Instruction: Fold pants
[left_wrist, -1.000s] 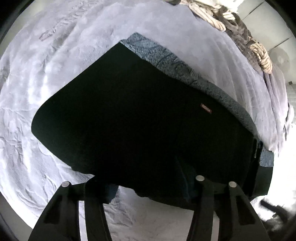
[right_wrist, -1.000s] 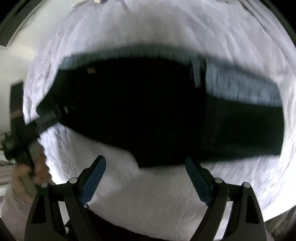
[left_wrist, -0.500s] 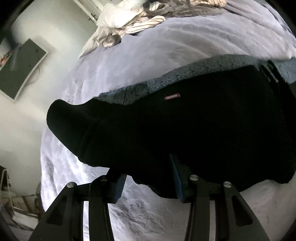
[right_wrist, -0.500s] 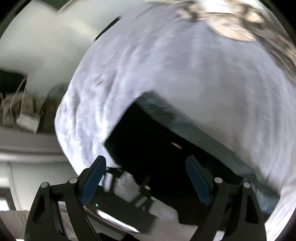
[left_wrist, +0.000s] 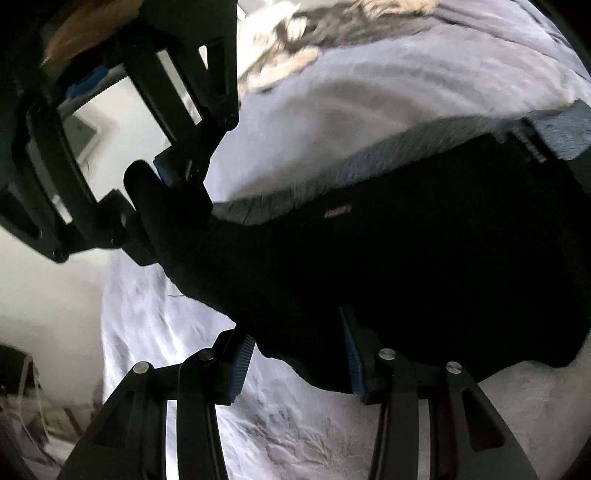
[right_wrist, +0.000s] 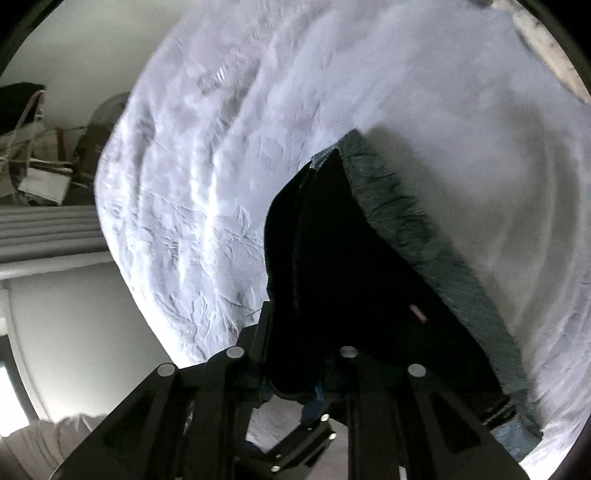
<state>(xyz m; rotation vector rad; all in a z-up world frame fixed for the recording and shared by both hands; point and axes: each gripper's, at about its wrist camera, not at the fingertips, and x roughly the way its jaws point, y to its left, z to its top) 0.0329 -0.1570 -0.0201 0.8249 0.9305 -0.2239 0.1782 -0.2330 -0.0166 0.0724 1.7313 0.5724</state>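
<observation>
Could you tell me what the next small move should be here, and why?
Probably close the left gripper on the pants. Its fingers stand open around the near edge, while the right gripper is shut on the far corner and lifts it off the blanket. Both corners can then be carried over.

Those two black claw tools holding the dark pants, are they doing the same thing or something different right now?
The right gripper has its jaws shut on the pants; the left gripper stands open, the pants' edge lying between its jaws. The right gripper lifts an end of the pants off the blanket; the left gripper sits low at the near edge. Both have black arms and blue pads.
</observation>
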